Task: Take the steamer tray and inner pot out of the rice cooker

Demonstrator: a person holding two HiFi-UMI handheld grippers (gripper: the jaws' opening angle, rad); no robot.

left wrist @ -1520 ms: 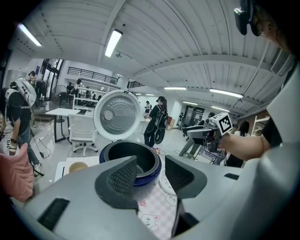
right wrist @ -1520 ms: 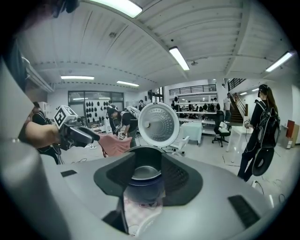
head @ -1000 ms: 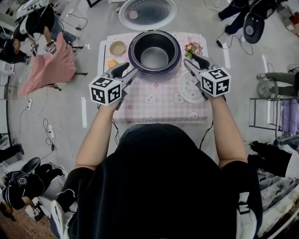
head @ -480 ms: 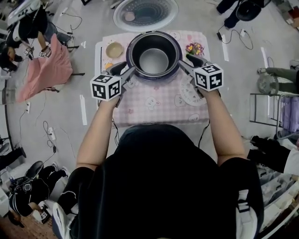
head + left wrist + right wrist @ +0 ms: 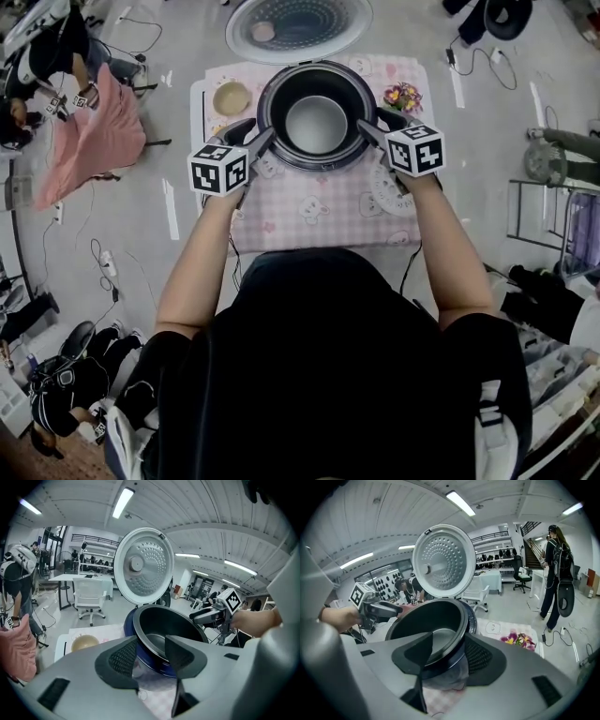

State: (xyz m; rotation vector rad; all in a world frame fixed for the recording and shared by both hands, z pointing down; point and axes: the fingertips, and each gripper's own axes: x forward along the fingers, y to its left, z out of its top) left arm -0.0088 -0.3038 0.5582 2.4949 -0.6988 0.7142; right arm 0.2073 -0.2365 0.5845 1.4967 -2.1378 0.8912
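The rice cooker (image 5: 266, 108) stands open on the table, its lid (image 5: 295, 23) tipped back. The dark inner pot (image 5: 314, 122) sits inside it. My left gripper (image 5: 261, 137) is at the pot's left side. In the left gripper view it (image 5: 150, 644) is open, with the pot's rim (image 5: 140, 641) running between the pads. My right gripper (image 5: 370, 122) is at the pot's right side. Its jaws (image 5: 447, 644) have just been opening and straddle the rim (image 5: 457, 637) without pressing on it. A white round perforated tray (image 5: 382, 192) lies on the cloth, partly under my right hand.
A pink checked cloth (image 5: 309, 216) covers the small table. A small bowl (image 5: 232, 97) sits at the back left and a bunch of flowers (image 5: 401, 96) at the back right. A pink-draped stand (image 5: 94, 131), cables and people are on the floor around.
Both grippers have moved forward and down, from in front of the cooker to either side of the pot, where their jaws now sit over its rim.
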